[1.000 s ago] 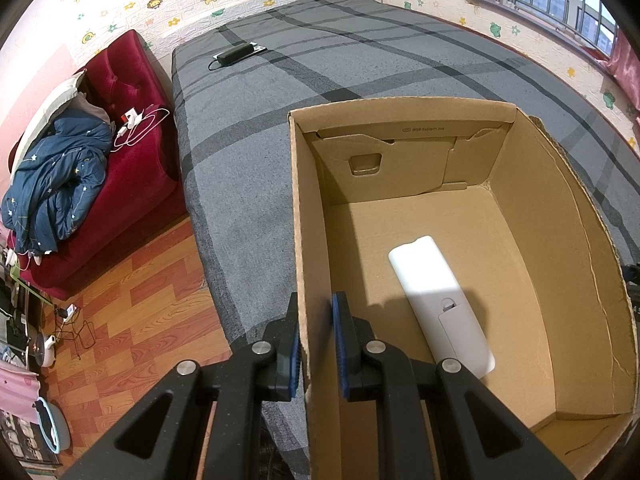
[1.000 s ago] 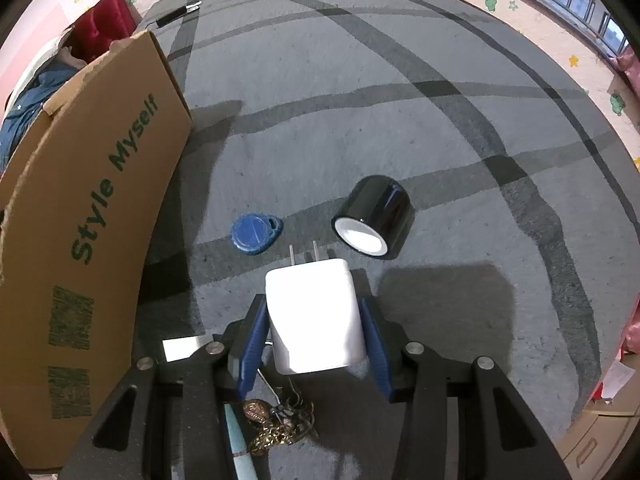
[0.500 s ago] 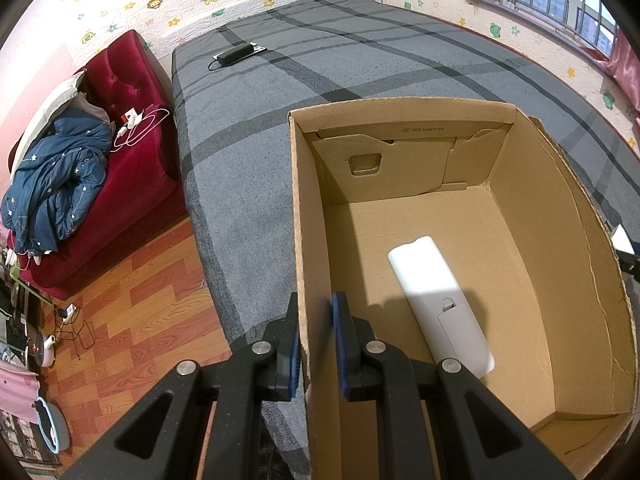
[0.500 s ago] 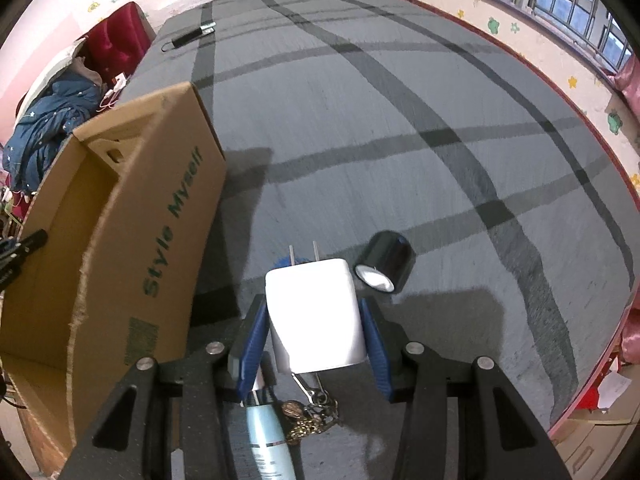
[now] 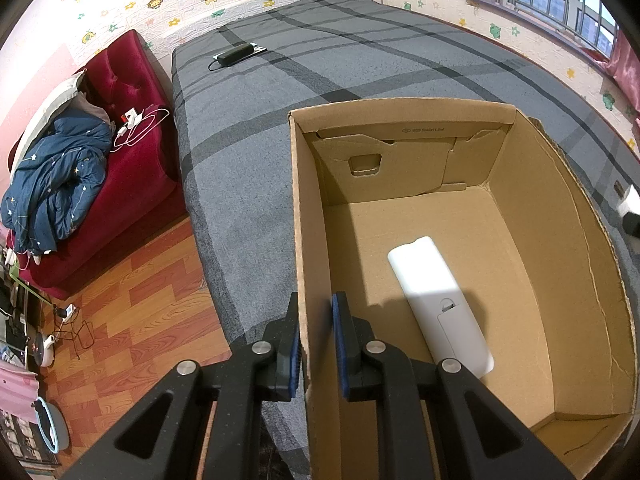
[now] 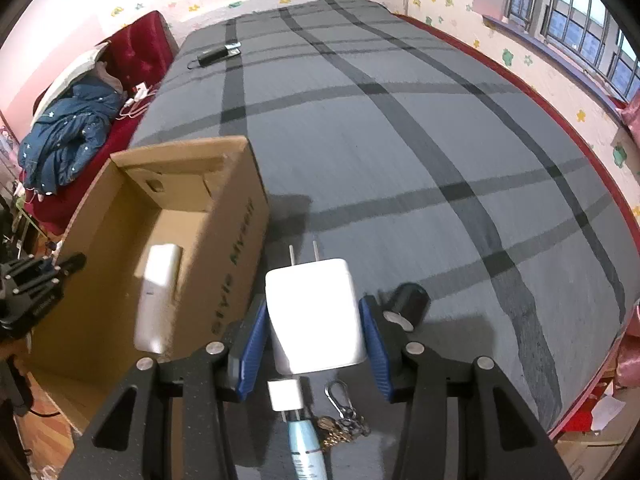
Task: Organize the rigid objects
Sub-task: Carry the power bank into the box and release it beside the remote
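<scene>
My left gripper [image 5: 316, 320] is shut on the left wall of an open cardboard box [image 5: 560, 280] that stands on the grey striped bed. A long white device [image 5: 436, 300] lies flat on the box floor. My right gripper [image 6: 312, 316] is shut on a white charger plug [image 6: 312, 312], its two prongs pointing away, held in the air to the right of the box [image 6: 240, 240]. The white device [image 6: 156, 292] and the left gripper [image 6: 40, 280] show in the right wrist view too. The charger's corner [image 5: 630, 200] peeks past the box's right wall.
Below the right gripper on the bed lie a black tape roll [image 6: 408, 304], a key bunch [image 6: 340, 420] and a light-blue tube [image 6: 304, 452]. A black adapter [image 5: 234, 54] lies at the bed's far end. A red sofa [image 5: 132, 168] with blue bedding stands left, above wooden floor [image 5: 140, 312].
The right gripper has risen with the charger and now looks over the box's rim into it. The blue key fob has gone out of sight. The left gripper has not moved.
</scene>
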`<action>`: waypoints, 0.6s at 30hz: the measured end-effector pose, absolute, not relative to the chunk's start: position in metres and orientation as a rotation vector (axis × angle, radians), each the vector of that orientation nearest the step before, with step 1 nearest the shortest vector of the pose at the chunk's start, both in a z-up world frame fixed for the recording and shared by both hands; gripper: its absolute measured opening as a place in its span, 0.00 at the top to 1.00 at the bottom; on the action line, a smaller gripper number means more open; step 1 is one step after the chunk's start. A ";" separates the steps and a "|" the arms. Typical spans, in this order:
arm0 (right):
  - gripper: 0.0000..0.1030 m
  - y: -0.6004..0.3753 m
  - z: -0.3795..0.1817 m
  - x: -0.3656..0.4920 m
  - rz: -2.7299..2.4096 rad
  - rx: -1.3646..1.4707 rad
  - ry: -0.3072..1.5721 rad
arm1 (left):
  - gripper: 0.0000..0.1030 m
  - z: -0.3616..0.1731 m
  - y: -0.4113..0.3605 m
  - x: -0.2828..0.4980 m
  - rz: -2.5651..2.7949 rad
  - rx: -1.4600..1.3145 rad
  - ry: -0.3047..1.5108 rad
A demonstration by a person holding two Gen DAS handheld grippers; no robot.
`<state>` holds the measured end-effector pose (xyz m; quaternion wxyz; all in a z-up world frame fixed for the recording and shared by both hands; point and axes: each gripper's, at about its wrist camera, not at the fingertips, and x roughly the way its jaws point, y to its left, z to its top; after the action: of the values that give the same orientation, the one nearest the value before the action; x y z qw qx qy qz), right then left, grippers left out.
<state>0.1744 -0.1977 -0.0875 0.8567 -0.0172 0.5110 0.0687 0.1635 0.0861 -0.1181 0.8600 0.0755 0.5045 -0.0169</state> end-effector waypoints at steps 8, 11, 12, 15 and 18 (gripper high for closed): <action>0.52 -0.170 -0.067 0.179 0.198 -0.059 1.038 | 0.85 -0.118 0.086 0.163 -0.036 0.157 1.059; 0.52 -0.158 -0.062 0.181 0.222 -0.069 1.029 | 0.85 -0.118 0.085 0.163 -0.037 0.157 1.058; 0.52 -0.153 -0.061 0.182 0.232 -0.073 1.027 | 0.85 -0.117 0.085 0.163 -0.037 0.157 1.058; 0.52 -0.141 -0.059 0.184 0.255 -0.082 1.023 | 0.85 -0.118 0.085 0.164 -0.037 0.155 1.059; 0.52 -0.128 -0.059 0.187 0.279 -0.086 1.021 | 0.85 -0.118 0.085 0.164 -0.038 0.154 1.059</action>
<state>0.1867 -0.1282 -0.0594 0.8624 -0.0409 0.4867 0.1332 0.1637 0.0849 -0.1176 0.8601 0.0735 0.5045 -0.0181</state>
